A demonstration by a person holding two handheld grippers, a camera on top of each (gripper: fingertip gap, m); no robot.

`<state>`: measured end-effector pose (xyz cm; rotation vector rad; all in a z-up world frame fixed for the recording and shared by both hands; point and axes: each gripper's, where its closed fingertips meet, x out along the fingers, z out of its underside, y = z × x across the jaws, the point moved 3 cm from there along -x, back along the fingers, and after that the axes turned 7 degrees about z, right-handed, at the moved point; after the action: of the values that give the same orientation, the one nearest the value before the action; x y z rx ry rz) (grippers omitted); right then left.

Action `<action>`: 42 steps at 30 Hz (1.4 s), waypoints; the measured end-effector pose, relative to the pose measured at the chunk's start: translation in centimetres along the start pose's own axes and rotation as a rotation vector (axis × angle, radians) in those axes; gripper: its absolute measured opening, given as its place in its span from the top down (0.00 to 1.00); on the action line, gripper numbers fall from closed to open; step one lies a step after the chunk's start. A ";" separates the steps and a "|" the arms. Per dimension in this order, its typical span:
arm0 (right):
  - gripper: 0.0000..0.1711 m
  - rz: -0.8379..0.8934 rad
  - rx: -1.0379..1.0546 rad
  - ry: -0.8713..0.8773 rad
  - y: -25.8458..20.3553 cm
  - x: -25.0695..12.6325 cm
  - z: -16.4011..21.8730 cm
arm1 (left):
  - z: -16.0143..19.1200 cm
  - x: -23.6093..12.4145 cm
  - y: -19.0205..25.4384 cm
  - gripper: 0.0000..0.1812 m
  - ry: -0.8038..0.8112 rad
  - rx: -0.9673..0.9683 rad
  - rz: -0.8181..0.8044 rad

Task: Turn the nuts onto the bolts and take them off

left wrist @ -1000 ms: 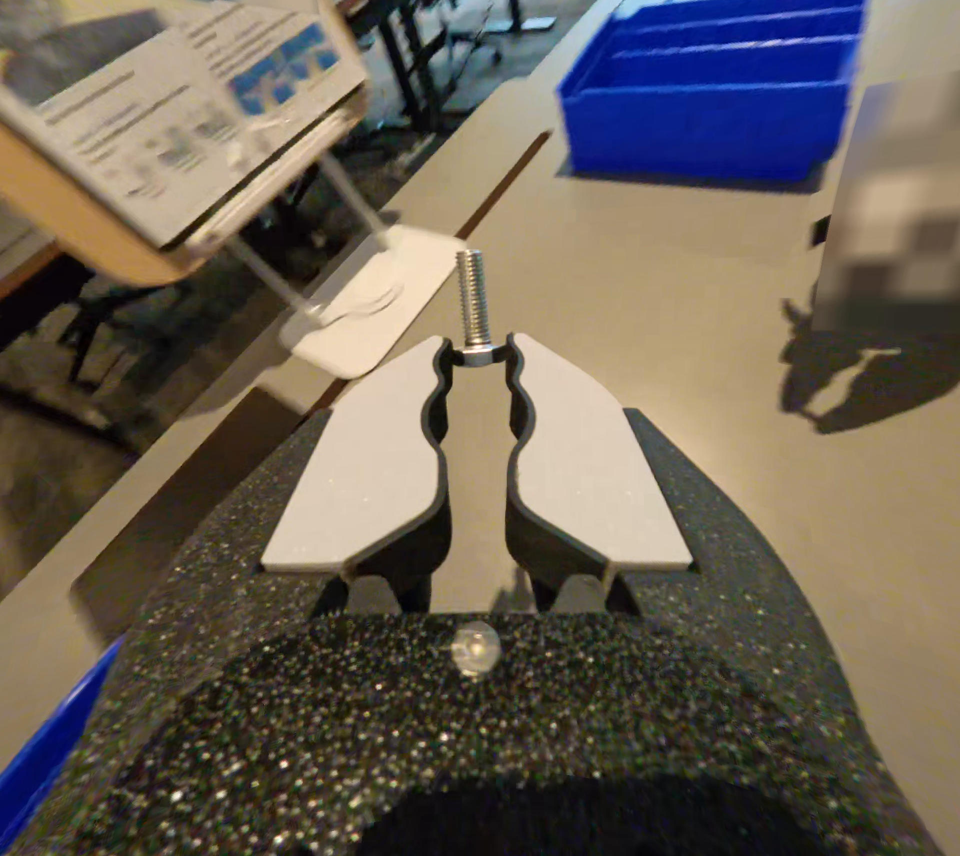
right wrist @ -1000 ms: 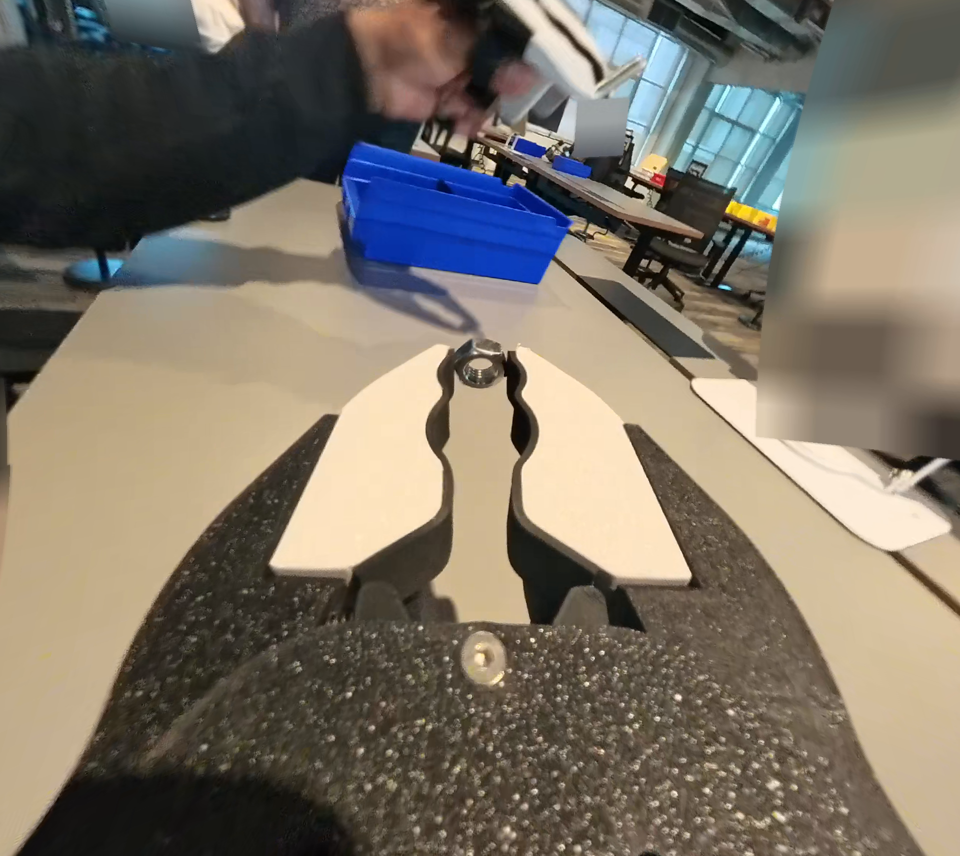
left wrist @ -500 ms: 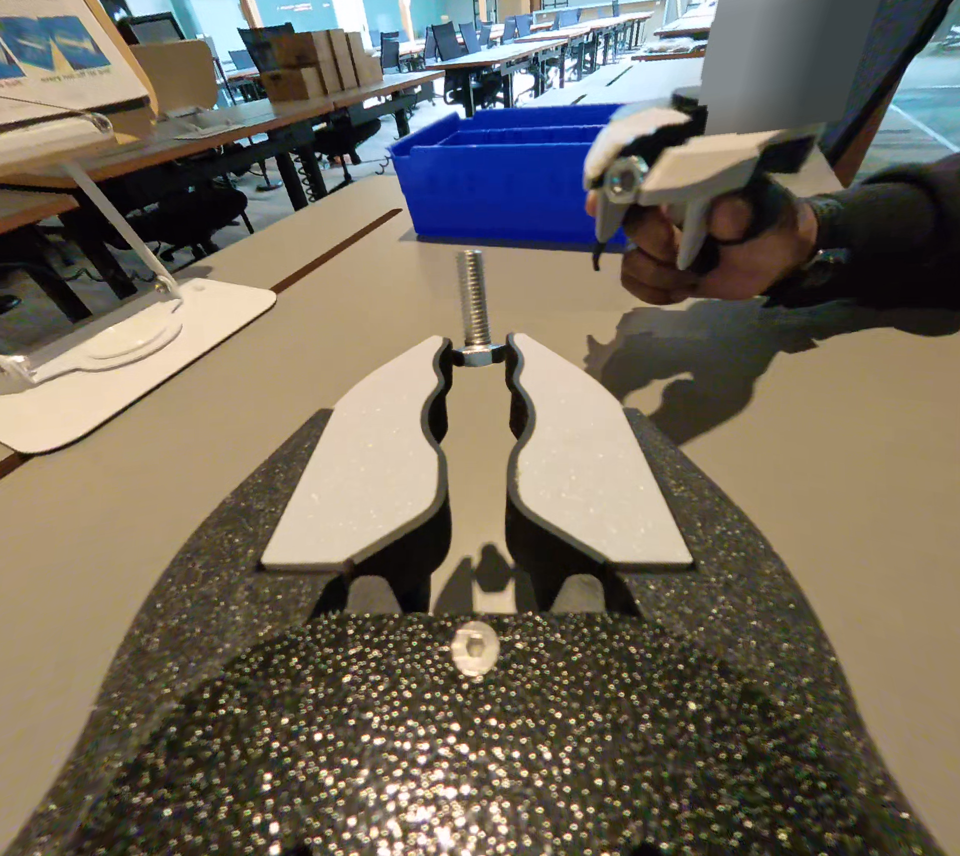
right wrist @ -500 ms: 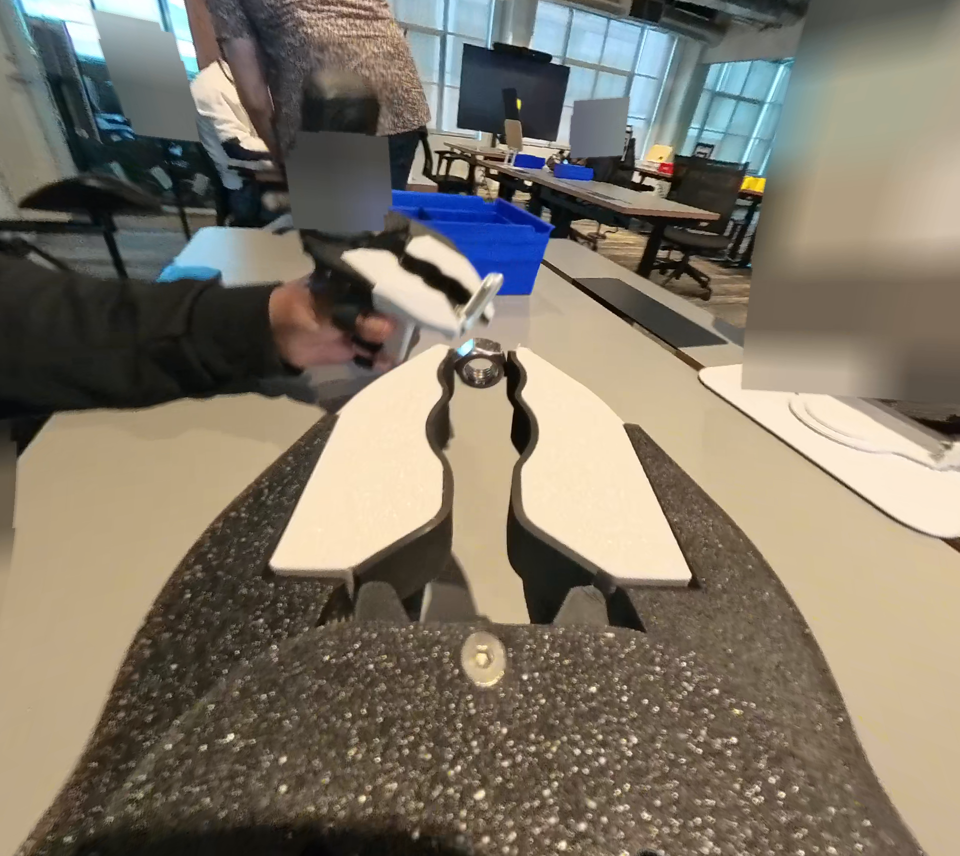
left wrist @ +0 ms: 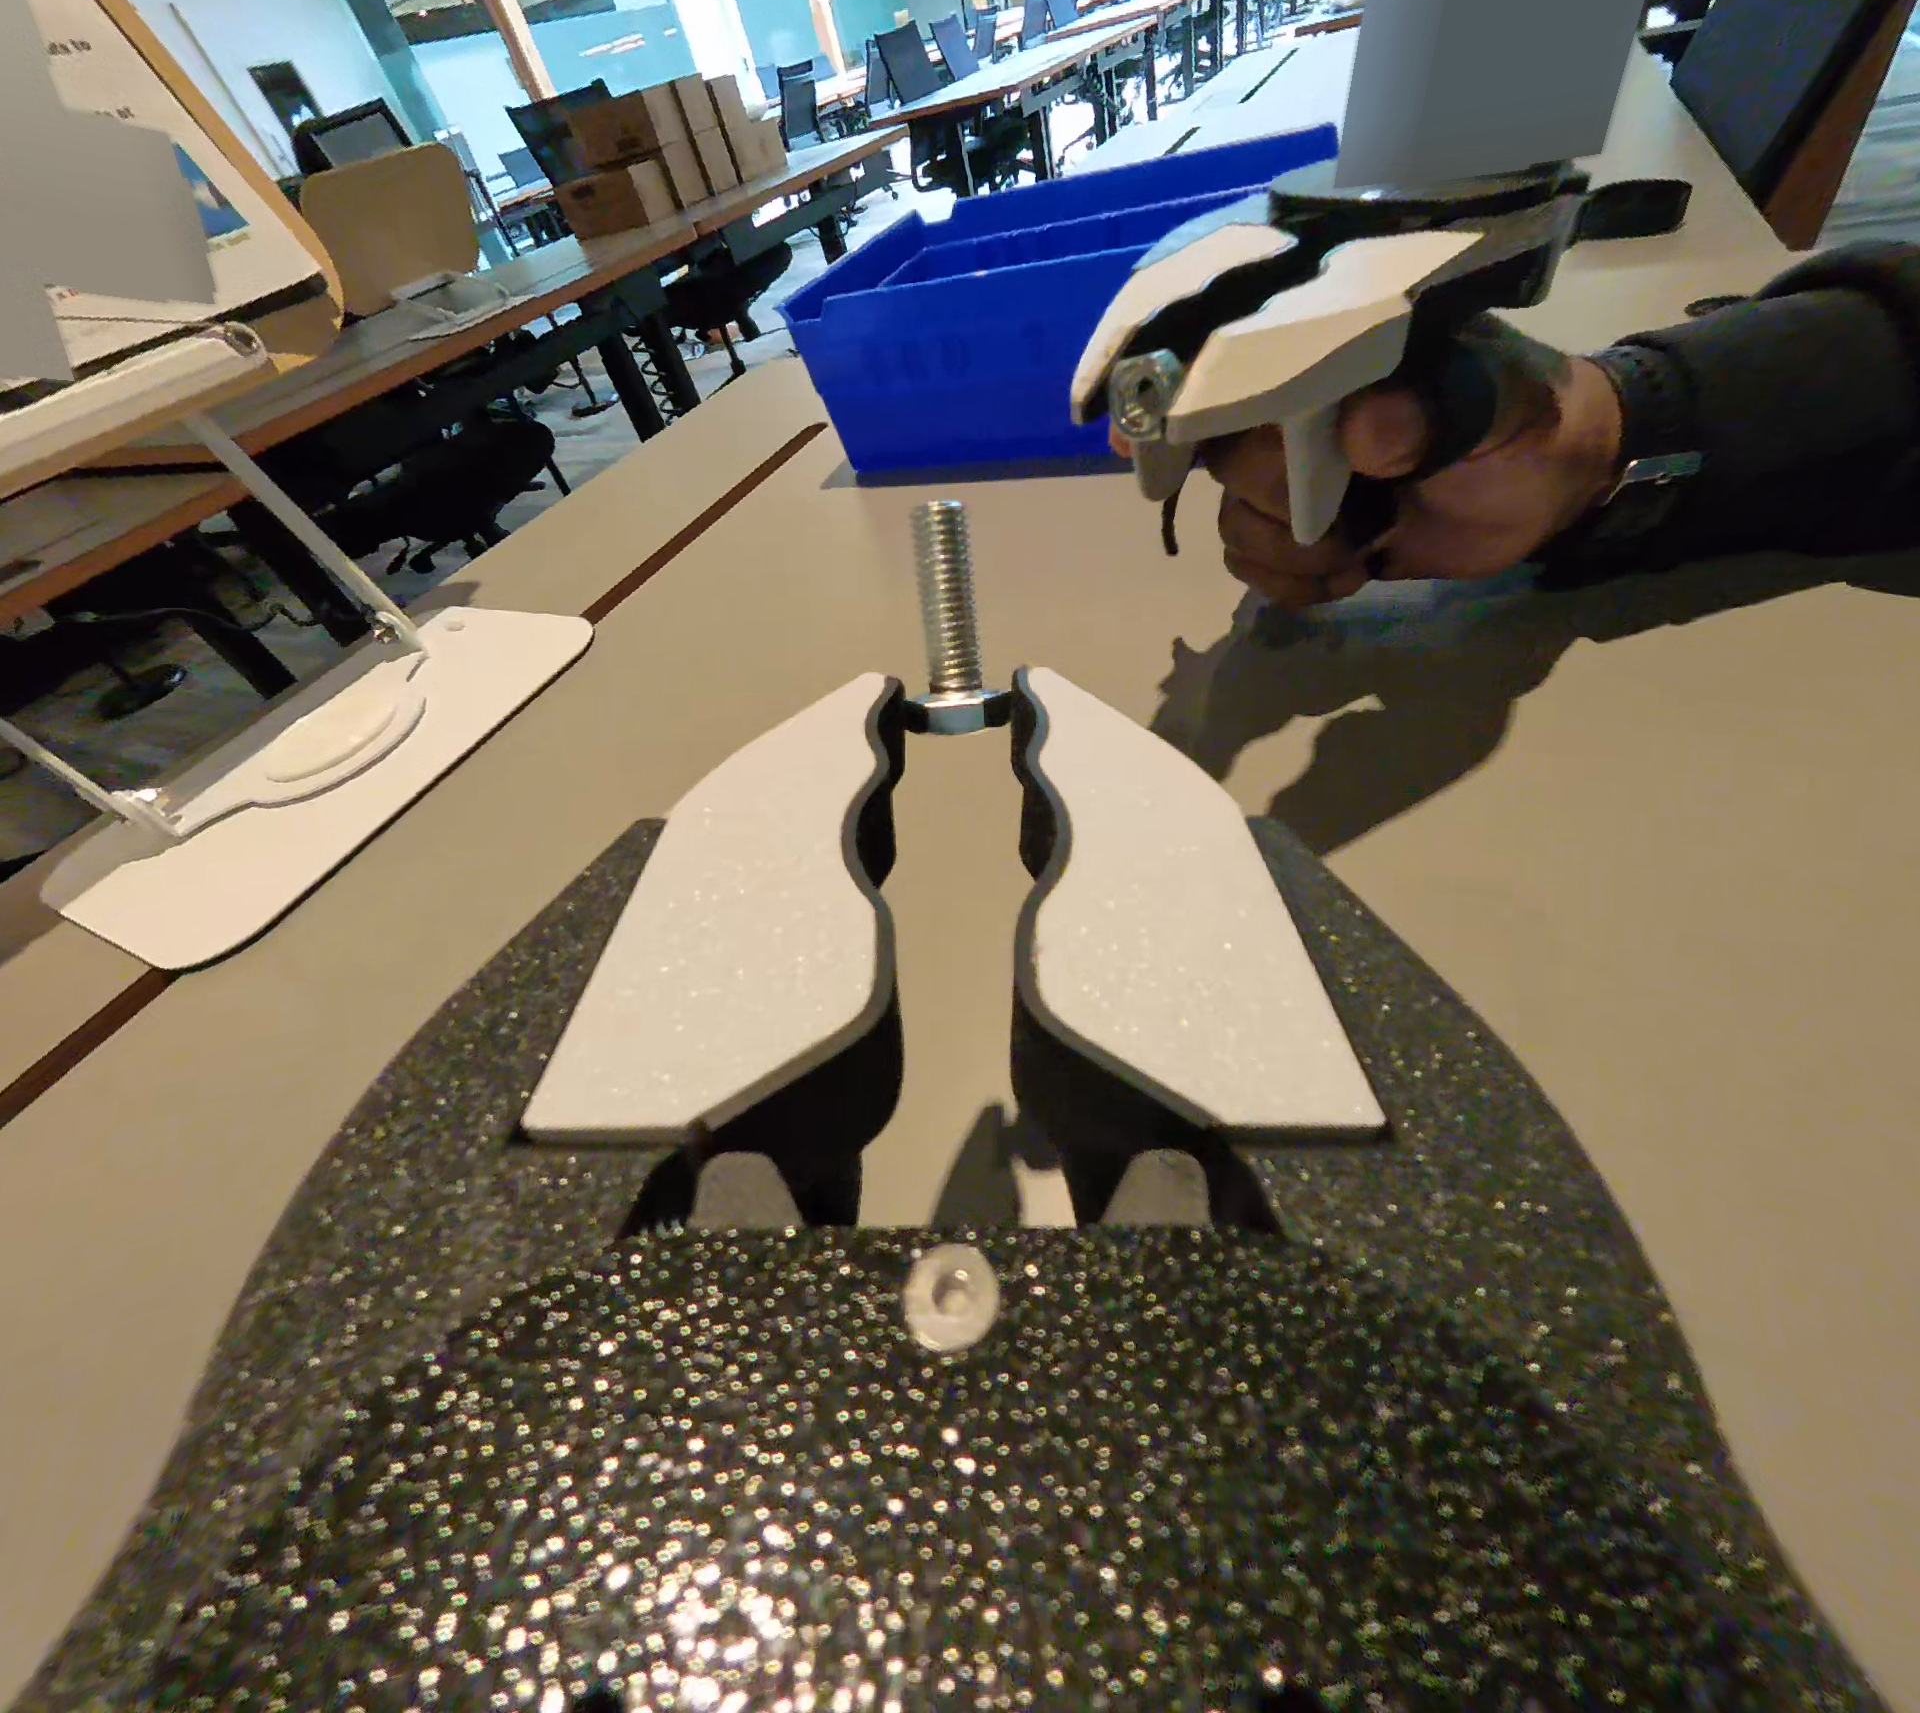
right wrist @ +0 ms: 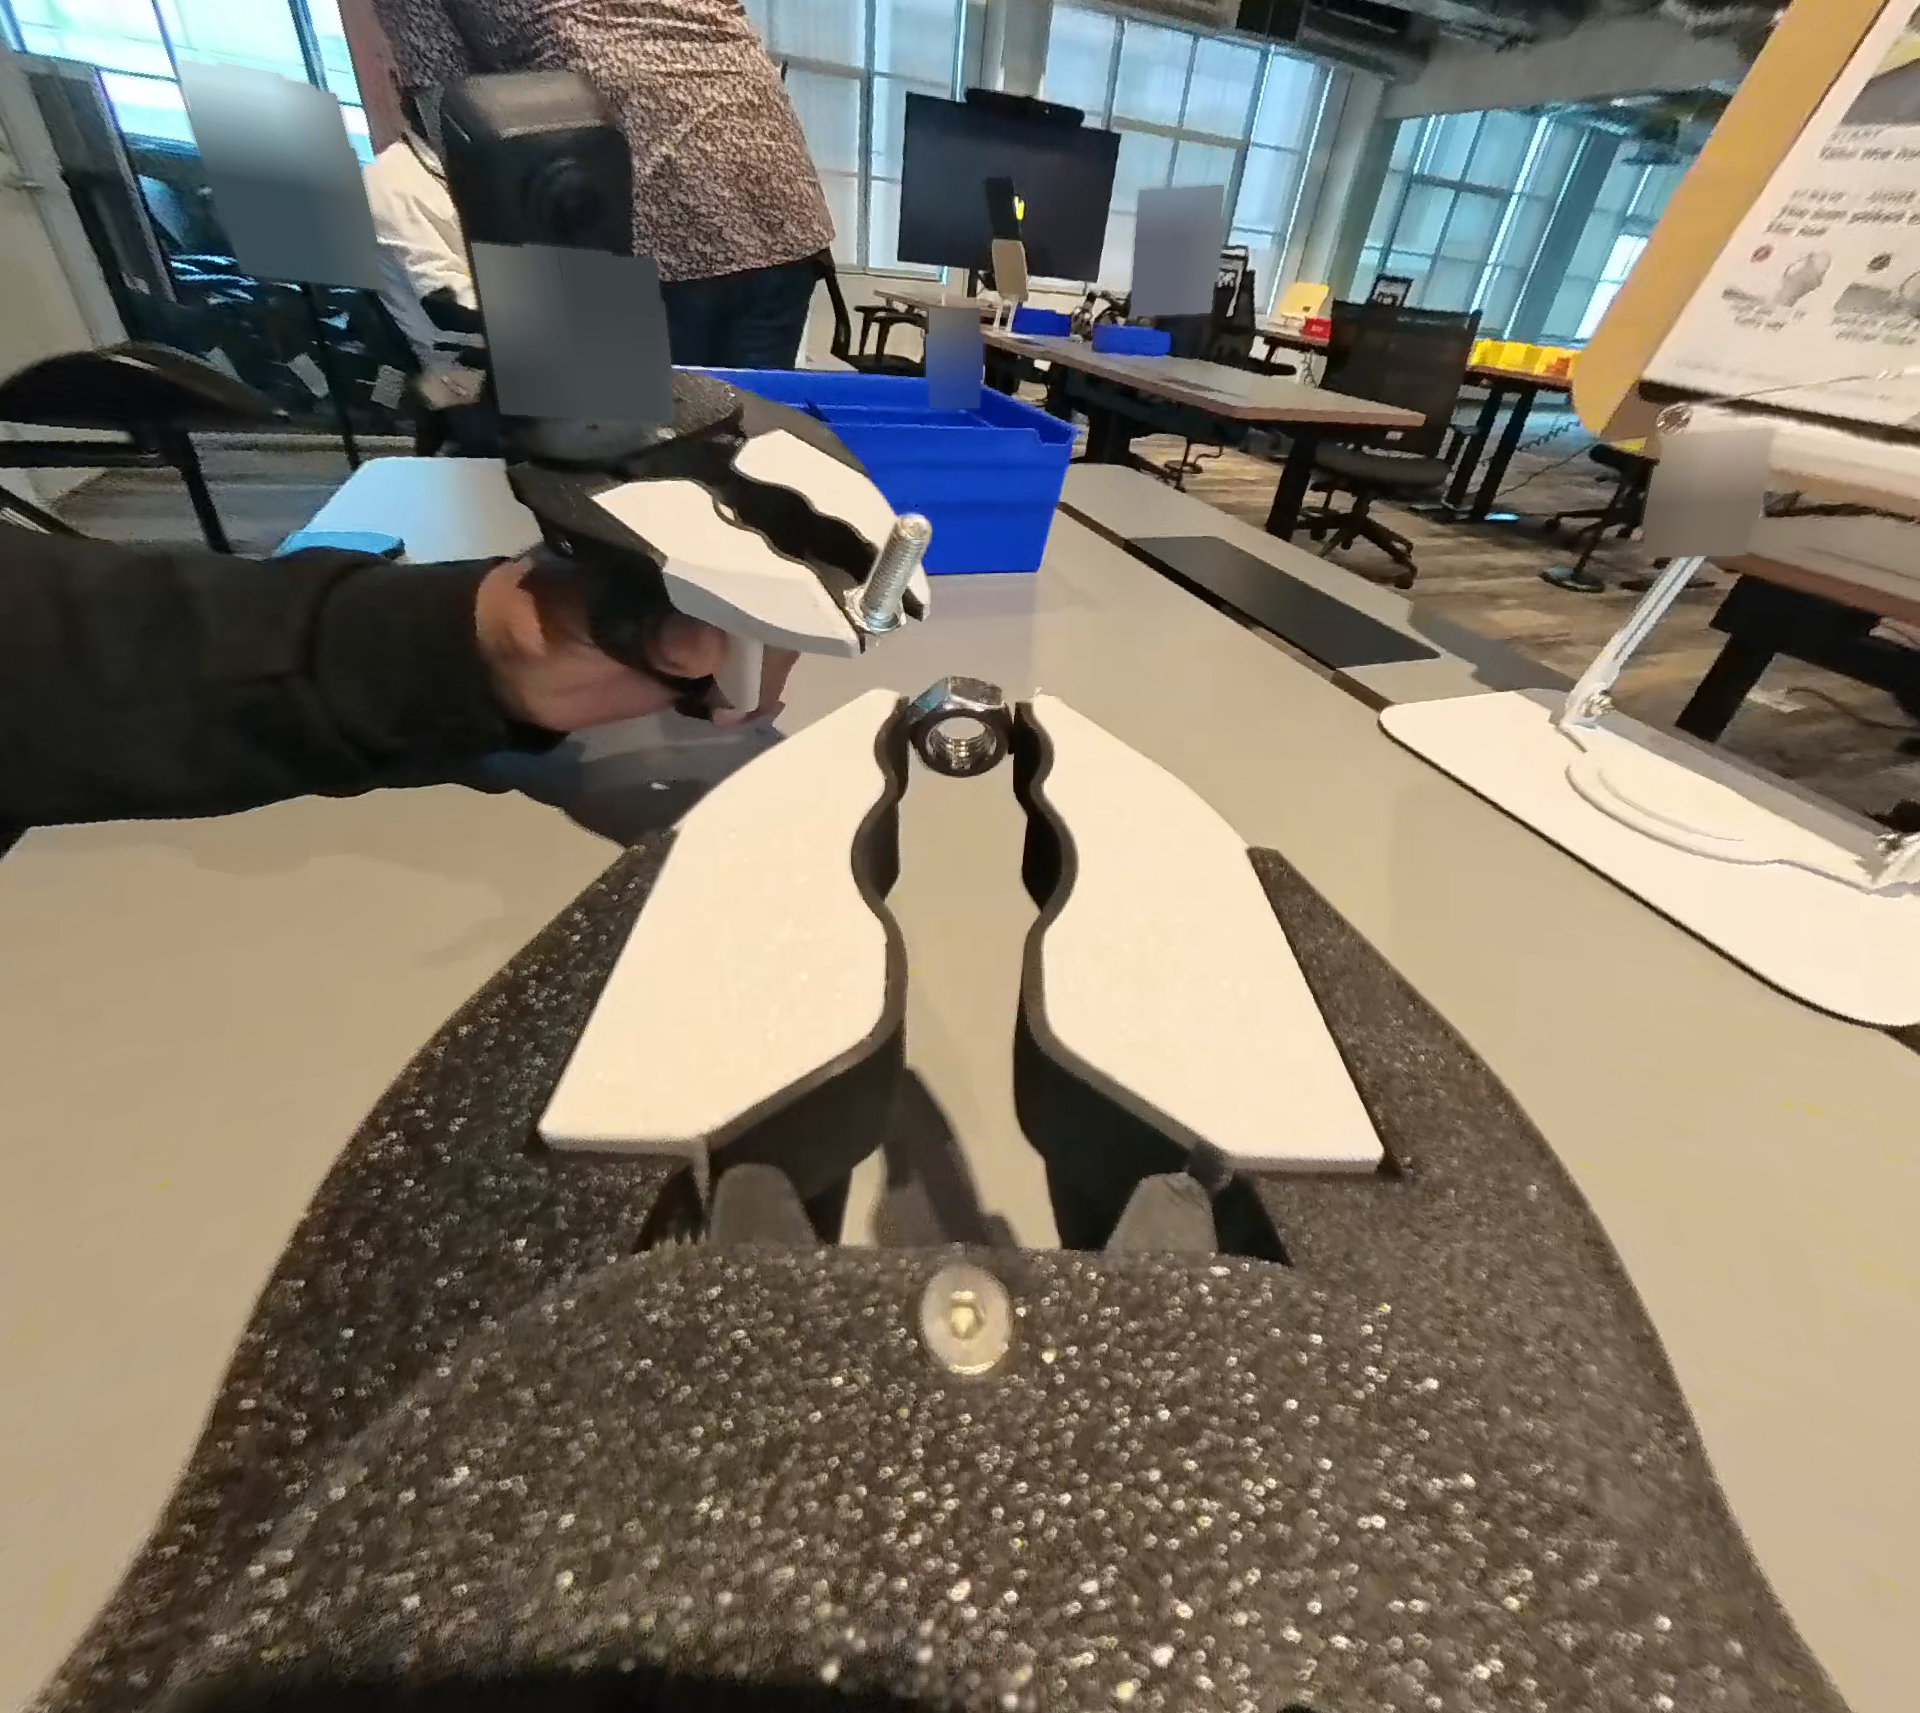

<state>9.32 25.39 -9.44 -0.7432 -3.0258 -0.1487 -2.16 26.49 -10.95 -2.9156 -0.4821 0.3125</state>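
My left gripper (left wrist: 954,714) is shut on the hex head of a silver bolt (left wrist: 948,591), whose threaded shaft stands upright above the tips. My right gripper (right wrist: 956,736) is shut on a silver hex nut (right wrist: 956,741) with its hole facing the camera. In the left wrist view the right gripper (left wrist: 1143,406) holds the nut (left wrist: 1141,394) up and to the right of the bolt, apart from it. In the right wrist view the left gripper (right wrist: 883,614) holds the bolt (right wrist: 891,570) just up and left of the nut, tilted and not touching.
A blue bin (left wrist: 997,354) stands at the back of the grey table (left wrist: 1558,936). A white stand base (left wrist: 312,780) carrying an instruction sheet sits by the table's side edge; it also shows in the right wrist view (right wrist: 1621,842). A person (right wrist: 582,53) stands behind the table. Tip to tip, the grippers are about 7 cm apart.
Both grippers swung round to face each other. The right gripper with the nut came into the left wrist view and moved closer to the bolt. Both holds are unchanged.
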 end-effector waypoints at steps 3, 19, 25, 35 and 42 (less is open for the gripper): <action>0.89 0.006 -0.013 0.002 0.1 -0.2 -0.2 | -0.2 0.0 0.2 0.90 -0.002 0.019 0.004; 0.89 -0.035 -0.001 0.016 -0.7 0.1 -0.5 | -0.2 -0.9 -0.7 0.90 -0.023 0.046 -0.052; 0.89 -0.032 -0.010 0.031 -0.8 0.2 -1.0 | 0.1 -0.8 -0.7 0.90 -0.038 0.052 -0.052; 0.89 -0.011 -0.071 -0.009 -1.1 0.9 0.2 | -0.4 -1.0 -0.9 0.90 -0.006 0.057 -0.079; 0.89 -0.019 -0.101 0.018 -2.2 0.9 -0.4 | 1.0 -0.6 -1.2 0.90 0.020 -0.024 -0.066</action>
<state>7.53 23.80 -9.22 -0.7156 -3.0280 -0.3095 -3.29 27.55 -11.55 -2.9154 -0.5815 0.2705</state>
